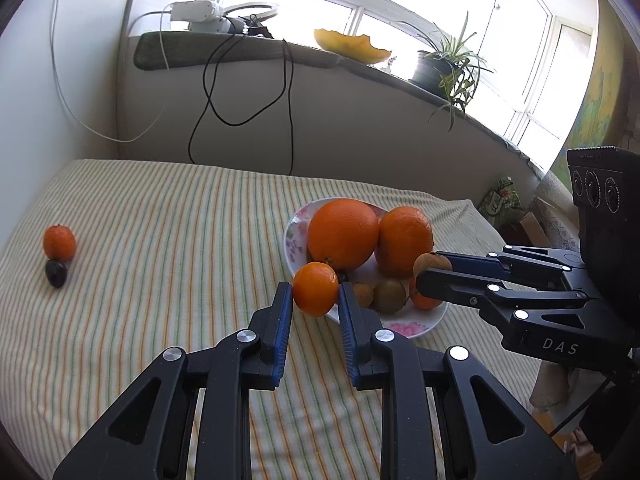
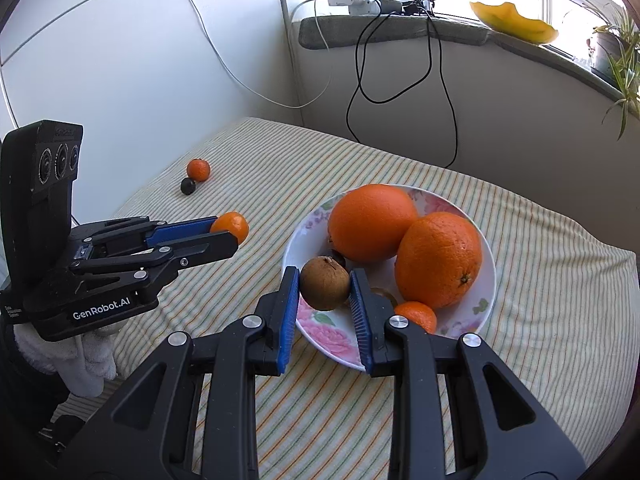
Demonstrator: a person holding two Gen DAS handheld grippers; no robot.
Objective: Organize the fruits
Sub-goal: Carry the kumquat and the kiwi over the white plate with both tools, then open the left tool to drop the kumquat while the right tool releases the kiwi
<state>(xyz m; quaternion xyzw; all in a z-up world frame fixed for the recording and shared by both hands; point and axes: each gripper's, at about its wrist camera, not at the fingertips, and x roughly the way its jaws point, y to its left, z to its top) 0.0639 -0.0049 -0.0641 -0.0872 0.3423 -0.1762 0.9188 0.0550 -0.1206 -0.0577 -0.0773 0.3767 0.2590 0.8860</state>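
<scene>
Sunlit corner of a room with a wide window

A striped cloth (image 1: pixel 160 216) in pale green, orange and white covers the flat surface, which runs up to a plain white wall (image 1: pixel 48 92) on the left and a low grey-white wall beneath the windowsill (image 1: pixel 248 46). The window (image 1: pixel 432 4) has white frames and lets in strong daylight that washes out its panes. On the sill stand a potted plant (image 1: pixel 444 66) with long narrow leaves, a yellow bowl-like shell (image 1: pixel 352 46) with a ragged rim, and a white device (image 1: pixel 192 12) beside a ring light. Black cables (image 1: pixel 240 92) and a white cable (image 1: pixel 64 92) hang down the walls.
</scene>
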